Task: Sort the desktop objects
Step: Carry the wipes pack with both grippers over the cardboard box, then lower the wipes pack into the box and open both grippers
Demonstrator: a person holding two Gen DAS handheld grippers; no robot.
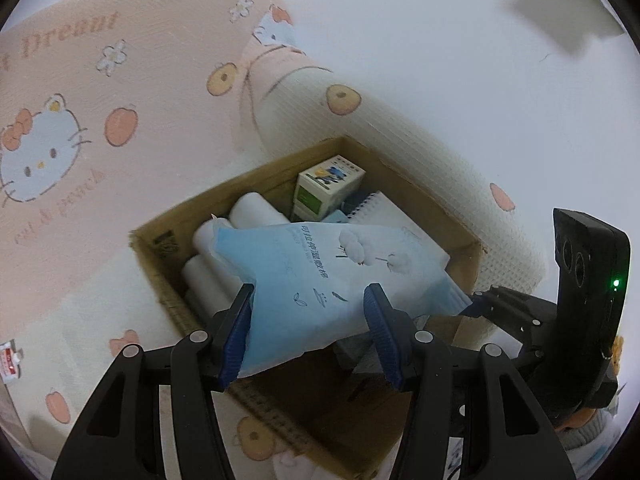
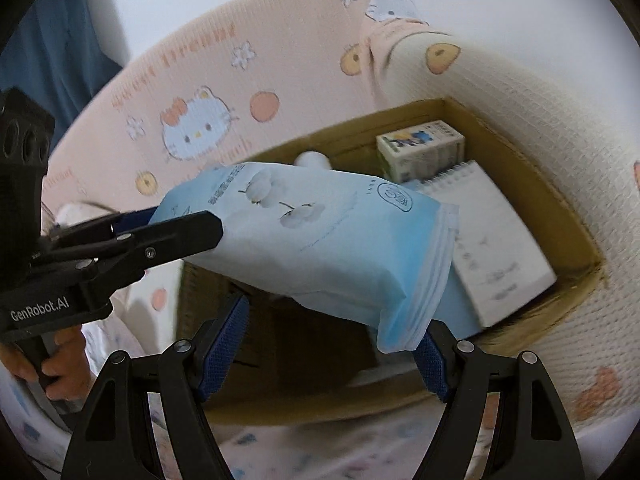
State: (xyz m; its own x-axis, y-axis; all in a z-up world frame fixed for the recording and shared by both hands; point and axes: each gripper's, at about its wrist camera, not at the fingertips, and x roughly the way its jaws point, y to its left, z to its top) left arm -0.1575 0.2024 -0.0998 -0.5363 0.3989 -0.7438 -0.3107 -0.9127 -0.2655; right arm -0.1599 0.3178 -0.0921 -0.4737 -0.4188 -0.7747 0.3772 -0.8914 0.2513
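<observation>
A soft blue-and-white tissue pack [image 1: 320,272] hangs in the air over an open cardboard box [image 1: 280,168]. My left gripper [image 1: 309,294] is shut on the pack, its blue pads pressing both sides. In the right wrist view the left gripper [image 2: 180,218] comes in from the left and clamps the pack [image 2: 320,240] at its left end. My right gripper [image 2: 336,320] is open just under the pack's drooping right corner, with nothing between its fingers. In the left wrist view the right gripper [image 1: 480,300] is close to that corner.
The box [image 2: 520,148] holds white rolls [image 1: 248,208], a small green-and-white carton [image 2: 420,148] and a spiral notebook [image 2: 492,240]. A pink cat-print foam mat [image 1: 60,100] curls up behind and around the box. A small red-and-white sachet [image 1: 8,360] lies at far left. A hand [image 2: 68,368] grips the left handle.
</observation>
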